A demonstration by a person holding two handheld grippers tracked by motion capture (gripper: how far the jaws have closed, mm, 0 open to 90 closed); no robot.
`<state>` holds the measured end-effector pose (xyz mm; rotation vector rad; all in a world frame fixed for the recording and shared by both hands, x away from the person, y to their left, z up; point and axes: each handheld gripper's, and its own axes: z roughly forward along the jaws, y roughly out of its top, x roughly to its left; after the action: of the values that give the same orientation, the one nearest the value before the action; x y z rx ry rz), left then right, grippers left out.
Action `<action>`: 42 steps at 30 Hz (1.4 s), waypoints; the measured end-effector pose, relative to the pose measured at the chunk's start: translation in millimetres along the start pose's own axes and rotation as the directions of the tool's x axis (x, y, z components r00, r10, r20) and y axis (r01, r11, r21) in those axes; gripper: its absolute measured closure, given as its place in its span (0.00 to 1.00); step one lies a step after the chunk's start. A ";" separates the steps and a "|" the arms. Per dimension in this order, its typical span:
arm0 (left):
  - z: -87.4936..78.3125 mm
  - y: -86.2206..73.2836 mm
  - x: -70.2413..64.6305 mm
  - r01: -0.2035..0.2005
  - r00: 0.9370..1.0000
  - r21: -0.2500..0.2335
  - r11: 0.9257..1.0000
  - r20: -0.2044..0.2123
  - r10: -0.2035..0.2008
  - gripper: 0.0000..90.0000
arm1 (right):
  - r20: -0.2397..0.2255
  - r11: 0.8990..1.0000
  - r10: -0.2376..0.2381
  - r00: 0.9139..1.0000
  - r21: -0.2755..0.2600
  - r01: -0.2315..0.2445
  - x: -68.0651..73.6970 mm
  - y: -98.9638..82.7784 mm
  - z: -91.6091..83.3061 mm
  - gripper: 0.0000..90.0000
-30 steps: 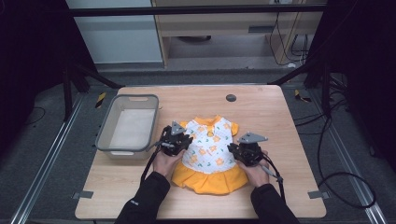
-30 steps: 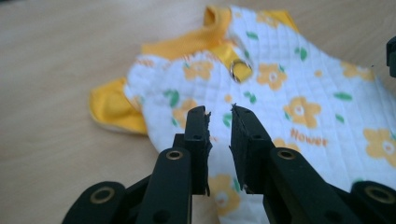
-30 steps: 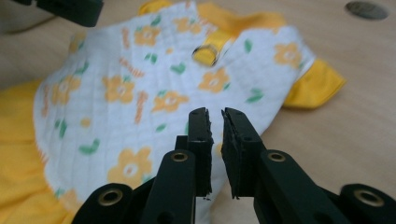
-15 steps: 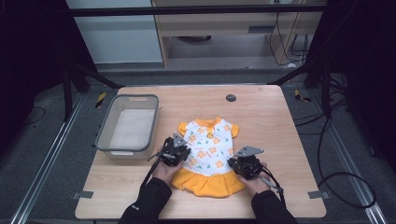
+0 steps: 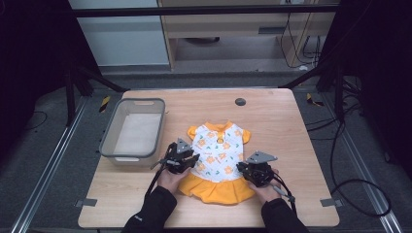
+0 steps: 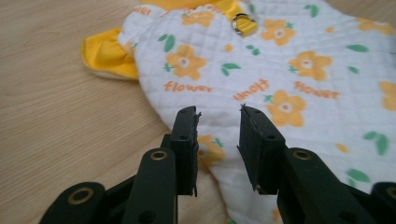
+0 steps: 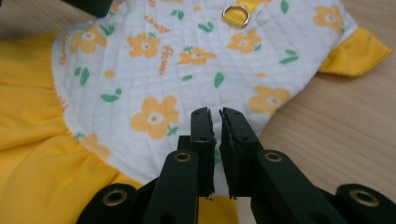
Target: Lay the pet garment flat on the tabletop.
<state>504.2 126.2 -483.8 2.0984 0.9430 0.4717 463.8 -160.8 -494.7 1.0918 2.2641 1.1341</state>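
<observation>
Small flowered dress (image 5: 217,158) is lying flat mid-table, collar away from the person; left gripper (image 5: 180,159), jaws apart, and right gripper (image 5: 257,171), jaws nearly together, are flanking its waist.

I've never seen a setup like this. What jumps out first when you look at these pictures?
The little white dress with orange flowers and a yellow skirt, spread flat mid-table, catches the eye first. A person's two hands hold black grippers at its sides: the left gripper open, the right gripper nearly closed at the dress's edge. A grey bin sits to the left.
</observation>
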 end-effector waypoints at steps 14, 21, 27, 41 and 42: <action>-6.3 -23.0 -16.1 -0.081 0.996 0.075 0.994 0.052 0.077 0.73 | 0.042 0.998 0.050 0.998 0.023 -0.051 -18.2 8.0 33.0 0.95; -9.0 -25.1 -18.1 -0.075 0.997 0.045 0.996 0.036 0.073 0.71 | 0.033 0.998 0.059 0.998 0.006 -0.059 -18.5 6.4 30.4 0.95; -29.8 -23.2 -14.5 -0.034 0.997 -0.028 0.999 0.062 0.036 0.61 | 0.006 0.993 0.087 0.996 -0.083 -0.086 -19.8 12.7 6.9 0.92; -99.6 -57.3 3.3 0.039 0.996 -0.120 0.992 0.078 -0.030 0.41 | 0.055 0.977 0.145 0.988 -0.163 -0.135 -37.1 -11.4 -57.0 0.60; -103.7 -60.1 5.6 0.049 0.996 -0.128 0.991 0.077 -0.040 0.40 | 0.061 0.977 0.147 0.987 -0.162 -0.135 -38.0 -13.1 -59.1 0.58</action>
<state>418.5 207.9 -464.6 1.9604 0.8906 0.4176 444.6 -225.0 -469.9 1.2245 2.0297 1.2831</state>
